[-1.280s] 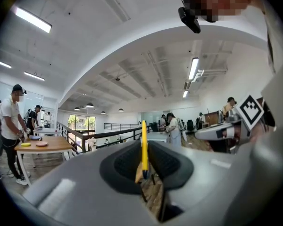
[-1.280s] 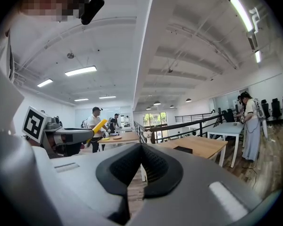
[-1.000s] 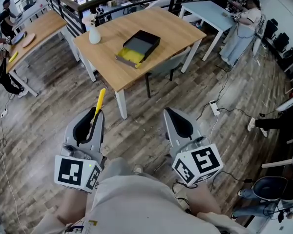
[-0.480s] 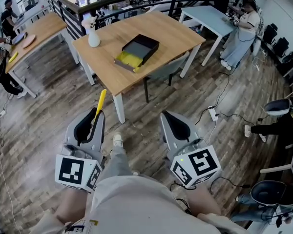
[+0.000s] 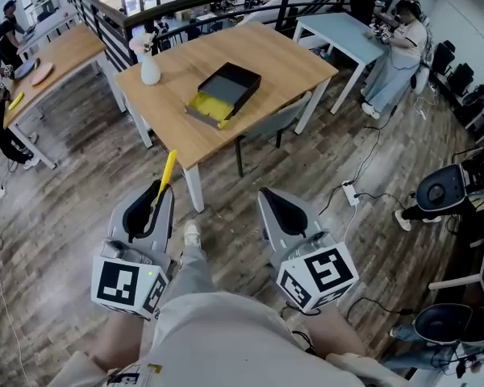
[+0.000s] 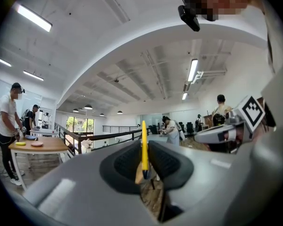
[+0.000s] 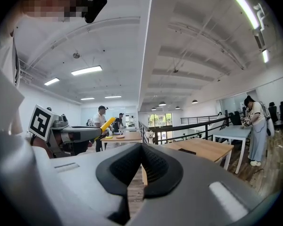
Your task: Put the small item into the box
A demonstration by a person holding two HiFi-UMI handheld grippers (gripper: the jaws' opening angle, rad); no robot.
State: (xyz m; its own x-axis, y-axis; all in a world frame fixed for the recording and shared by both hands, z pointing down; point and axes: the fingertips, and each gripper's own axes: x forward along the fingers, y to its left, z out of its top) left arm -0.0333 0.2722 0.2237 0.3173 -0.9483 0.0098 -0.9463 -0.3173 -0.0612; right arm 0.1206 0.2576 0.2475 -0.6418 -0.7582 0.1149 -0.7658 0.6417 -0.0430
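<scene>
A thin yellow stick-like item (image 5: 166, 172) juts forward from my left gripper (image 5: 155, 193), which is shut on it; in the left gripper view the yellow item (image 6: 144, 147) stands upright between the closed jaws. The box (image 5: 223, 93), black with a yellow inside, lies open on the wooden table (image 5: 282, 51) ahead, well beyond both grippers. My right gripper (image 5: 268, 197) is shut with nothing in it, held over the floor beside the left one. From the right gripper view, the left gripper (image 7: 73, 134) and its yellow item (image 7: 106, 125) show at the left.
A white vase (image 5: 149, 70) stands on the table's left corner. A chair (image 5: 274, 119) is tucked under the near side. Another wooden table (image 5: 60, 51) is at far left, a pale one (image 5: 343, 18) behind. A person (image 5: 391, 51) stands at right; cables (image 5: 363, 192) lie on the floor.
The view has shifted closer to the table; the table and box sit slightly lower and left in the frame. The right gripper has drifted a little left. The left gripper still holds the yellow item.
</scene>
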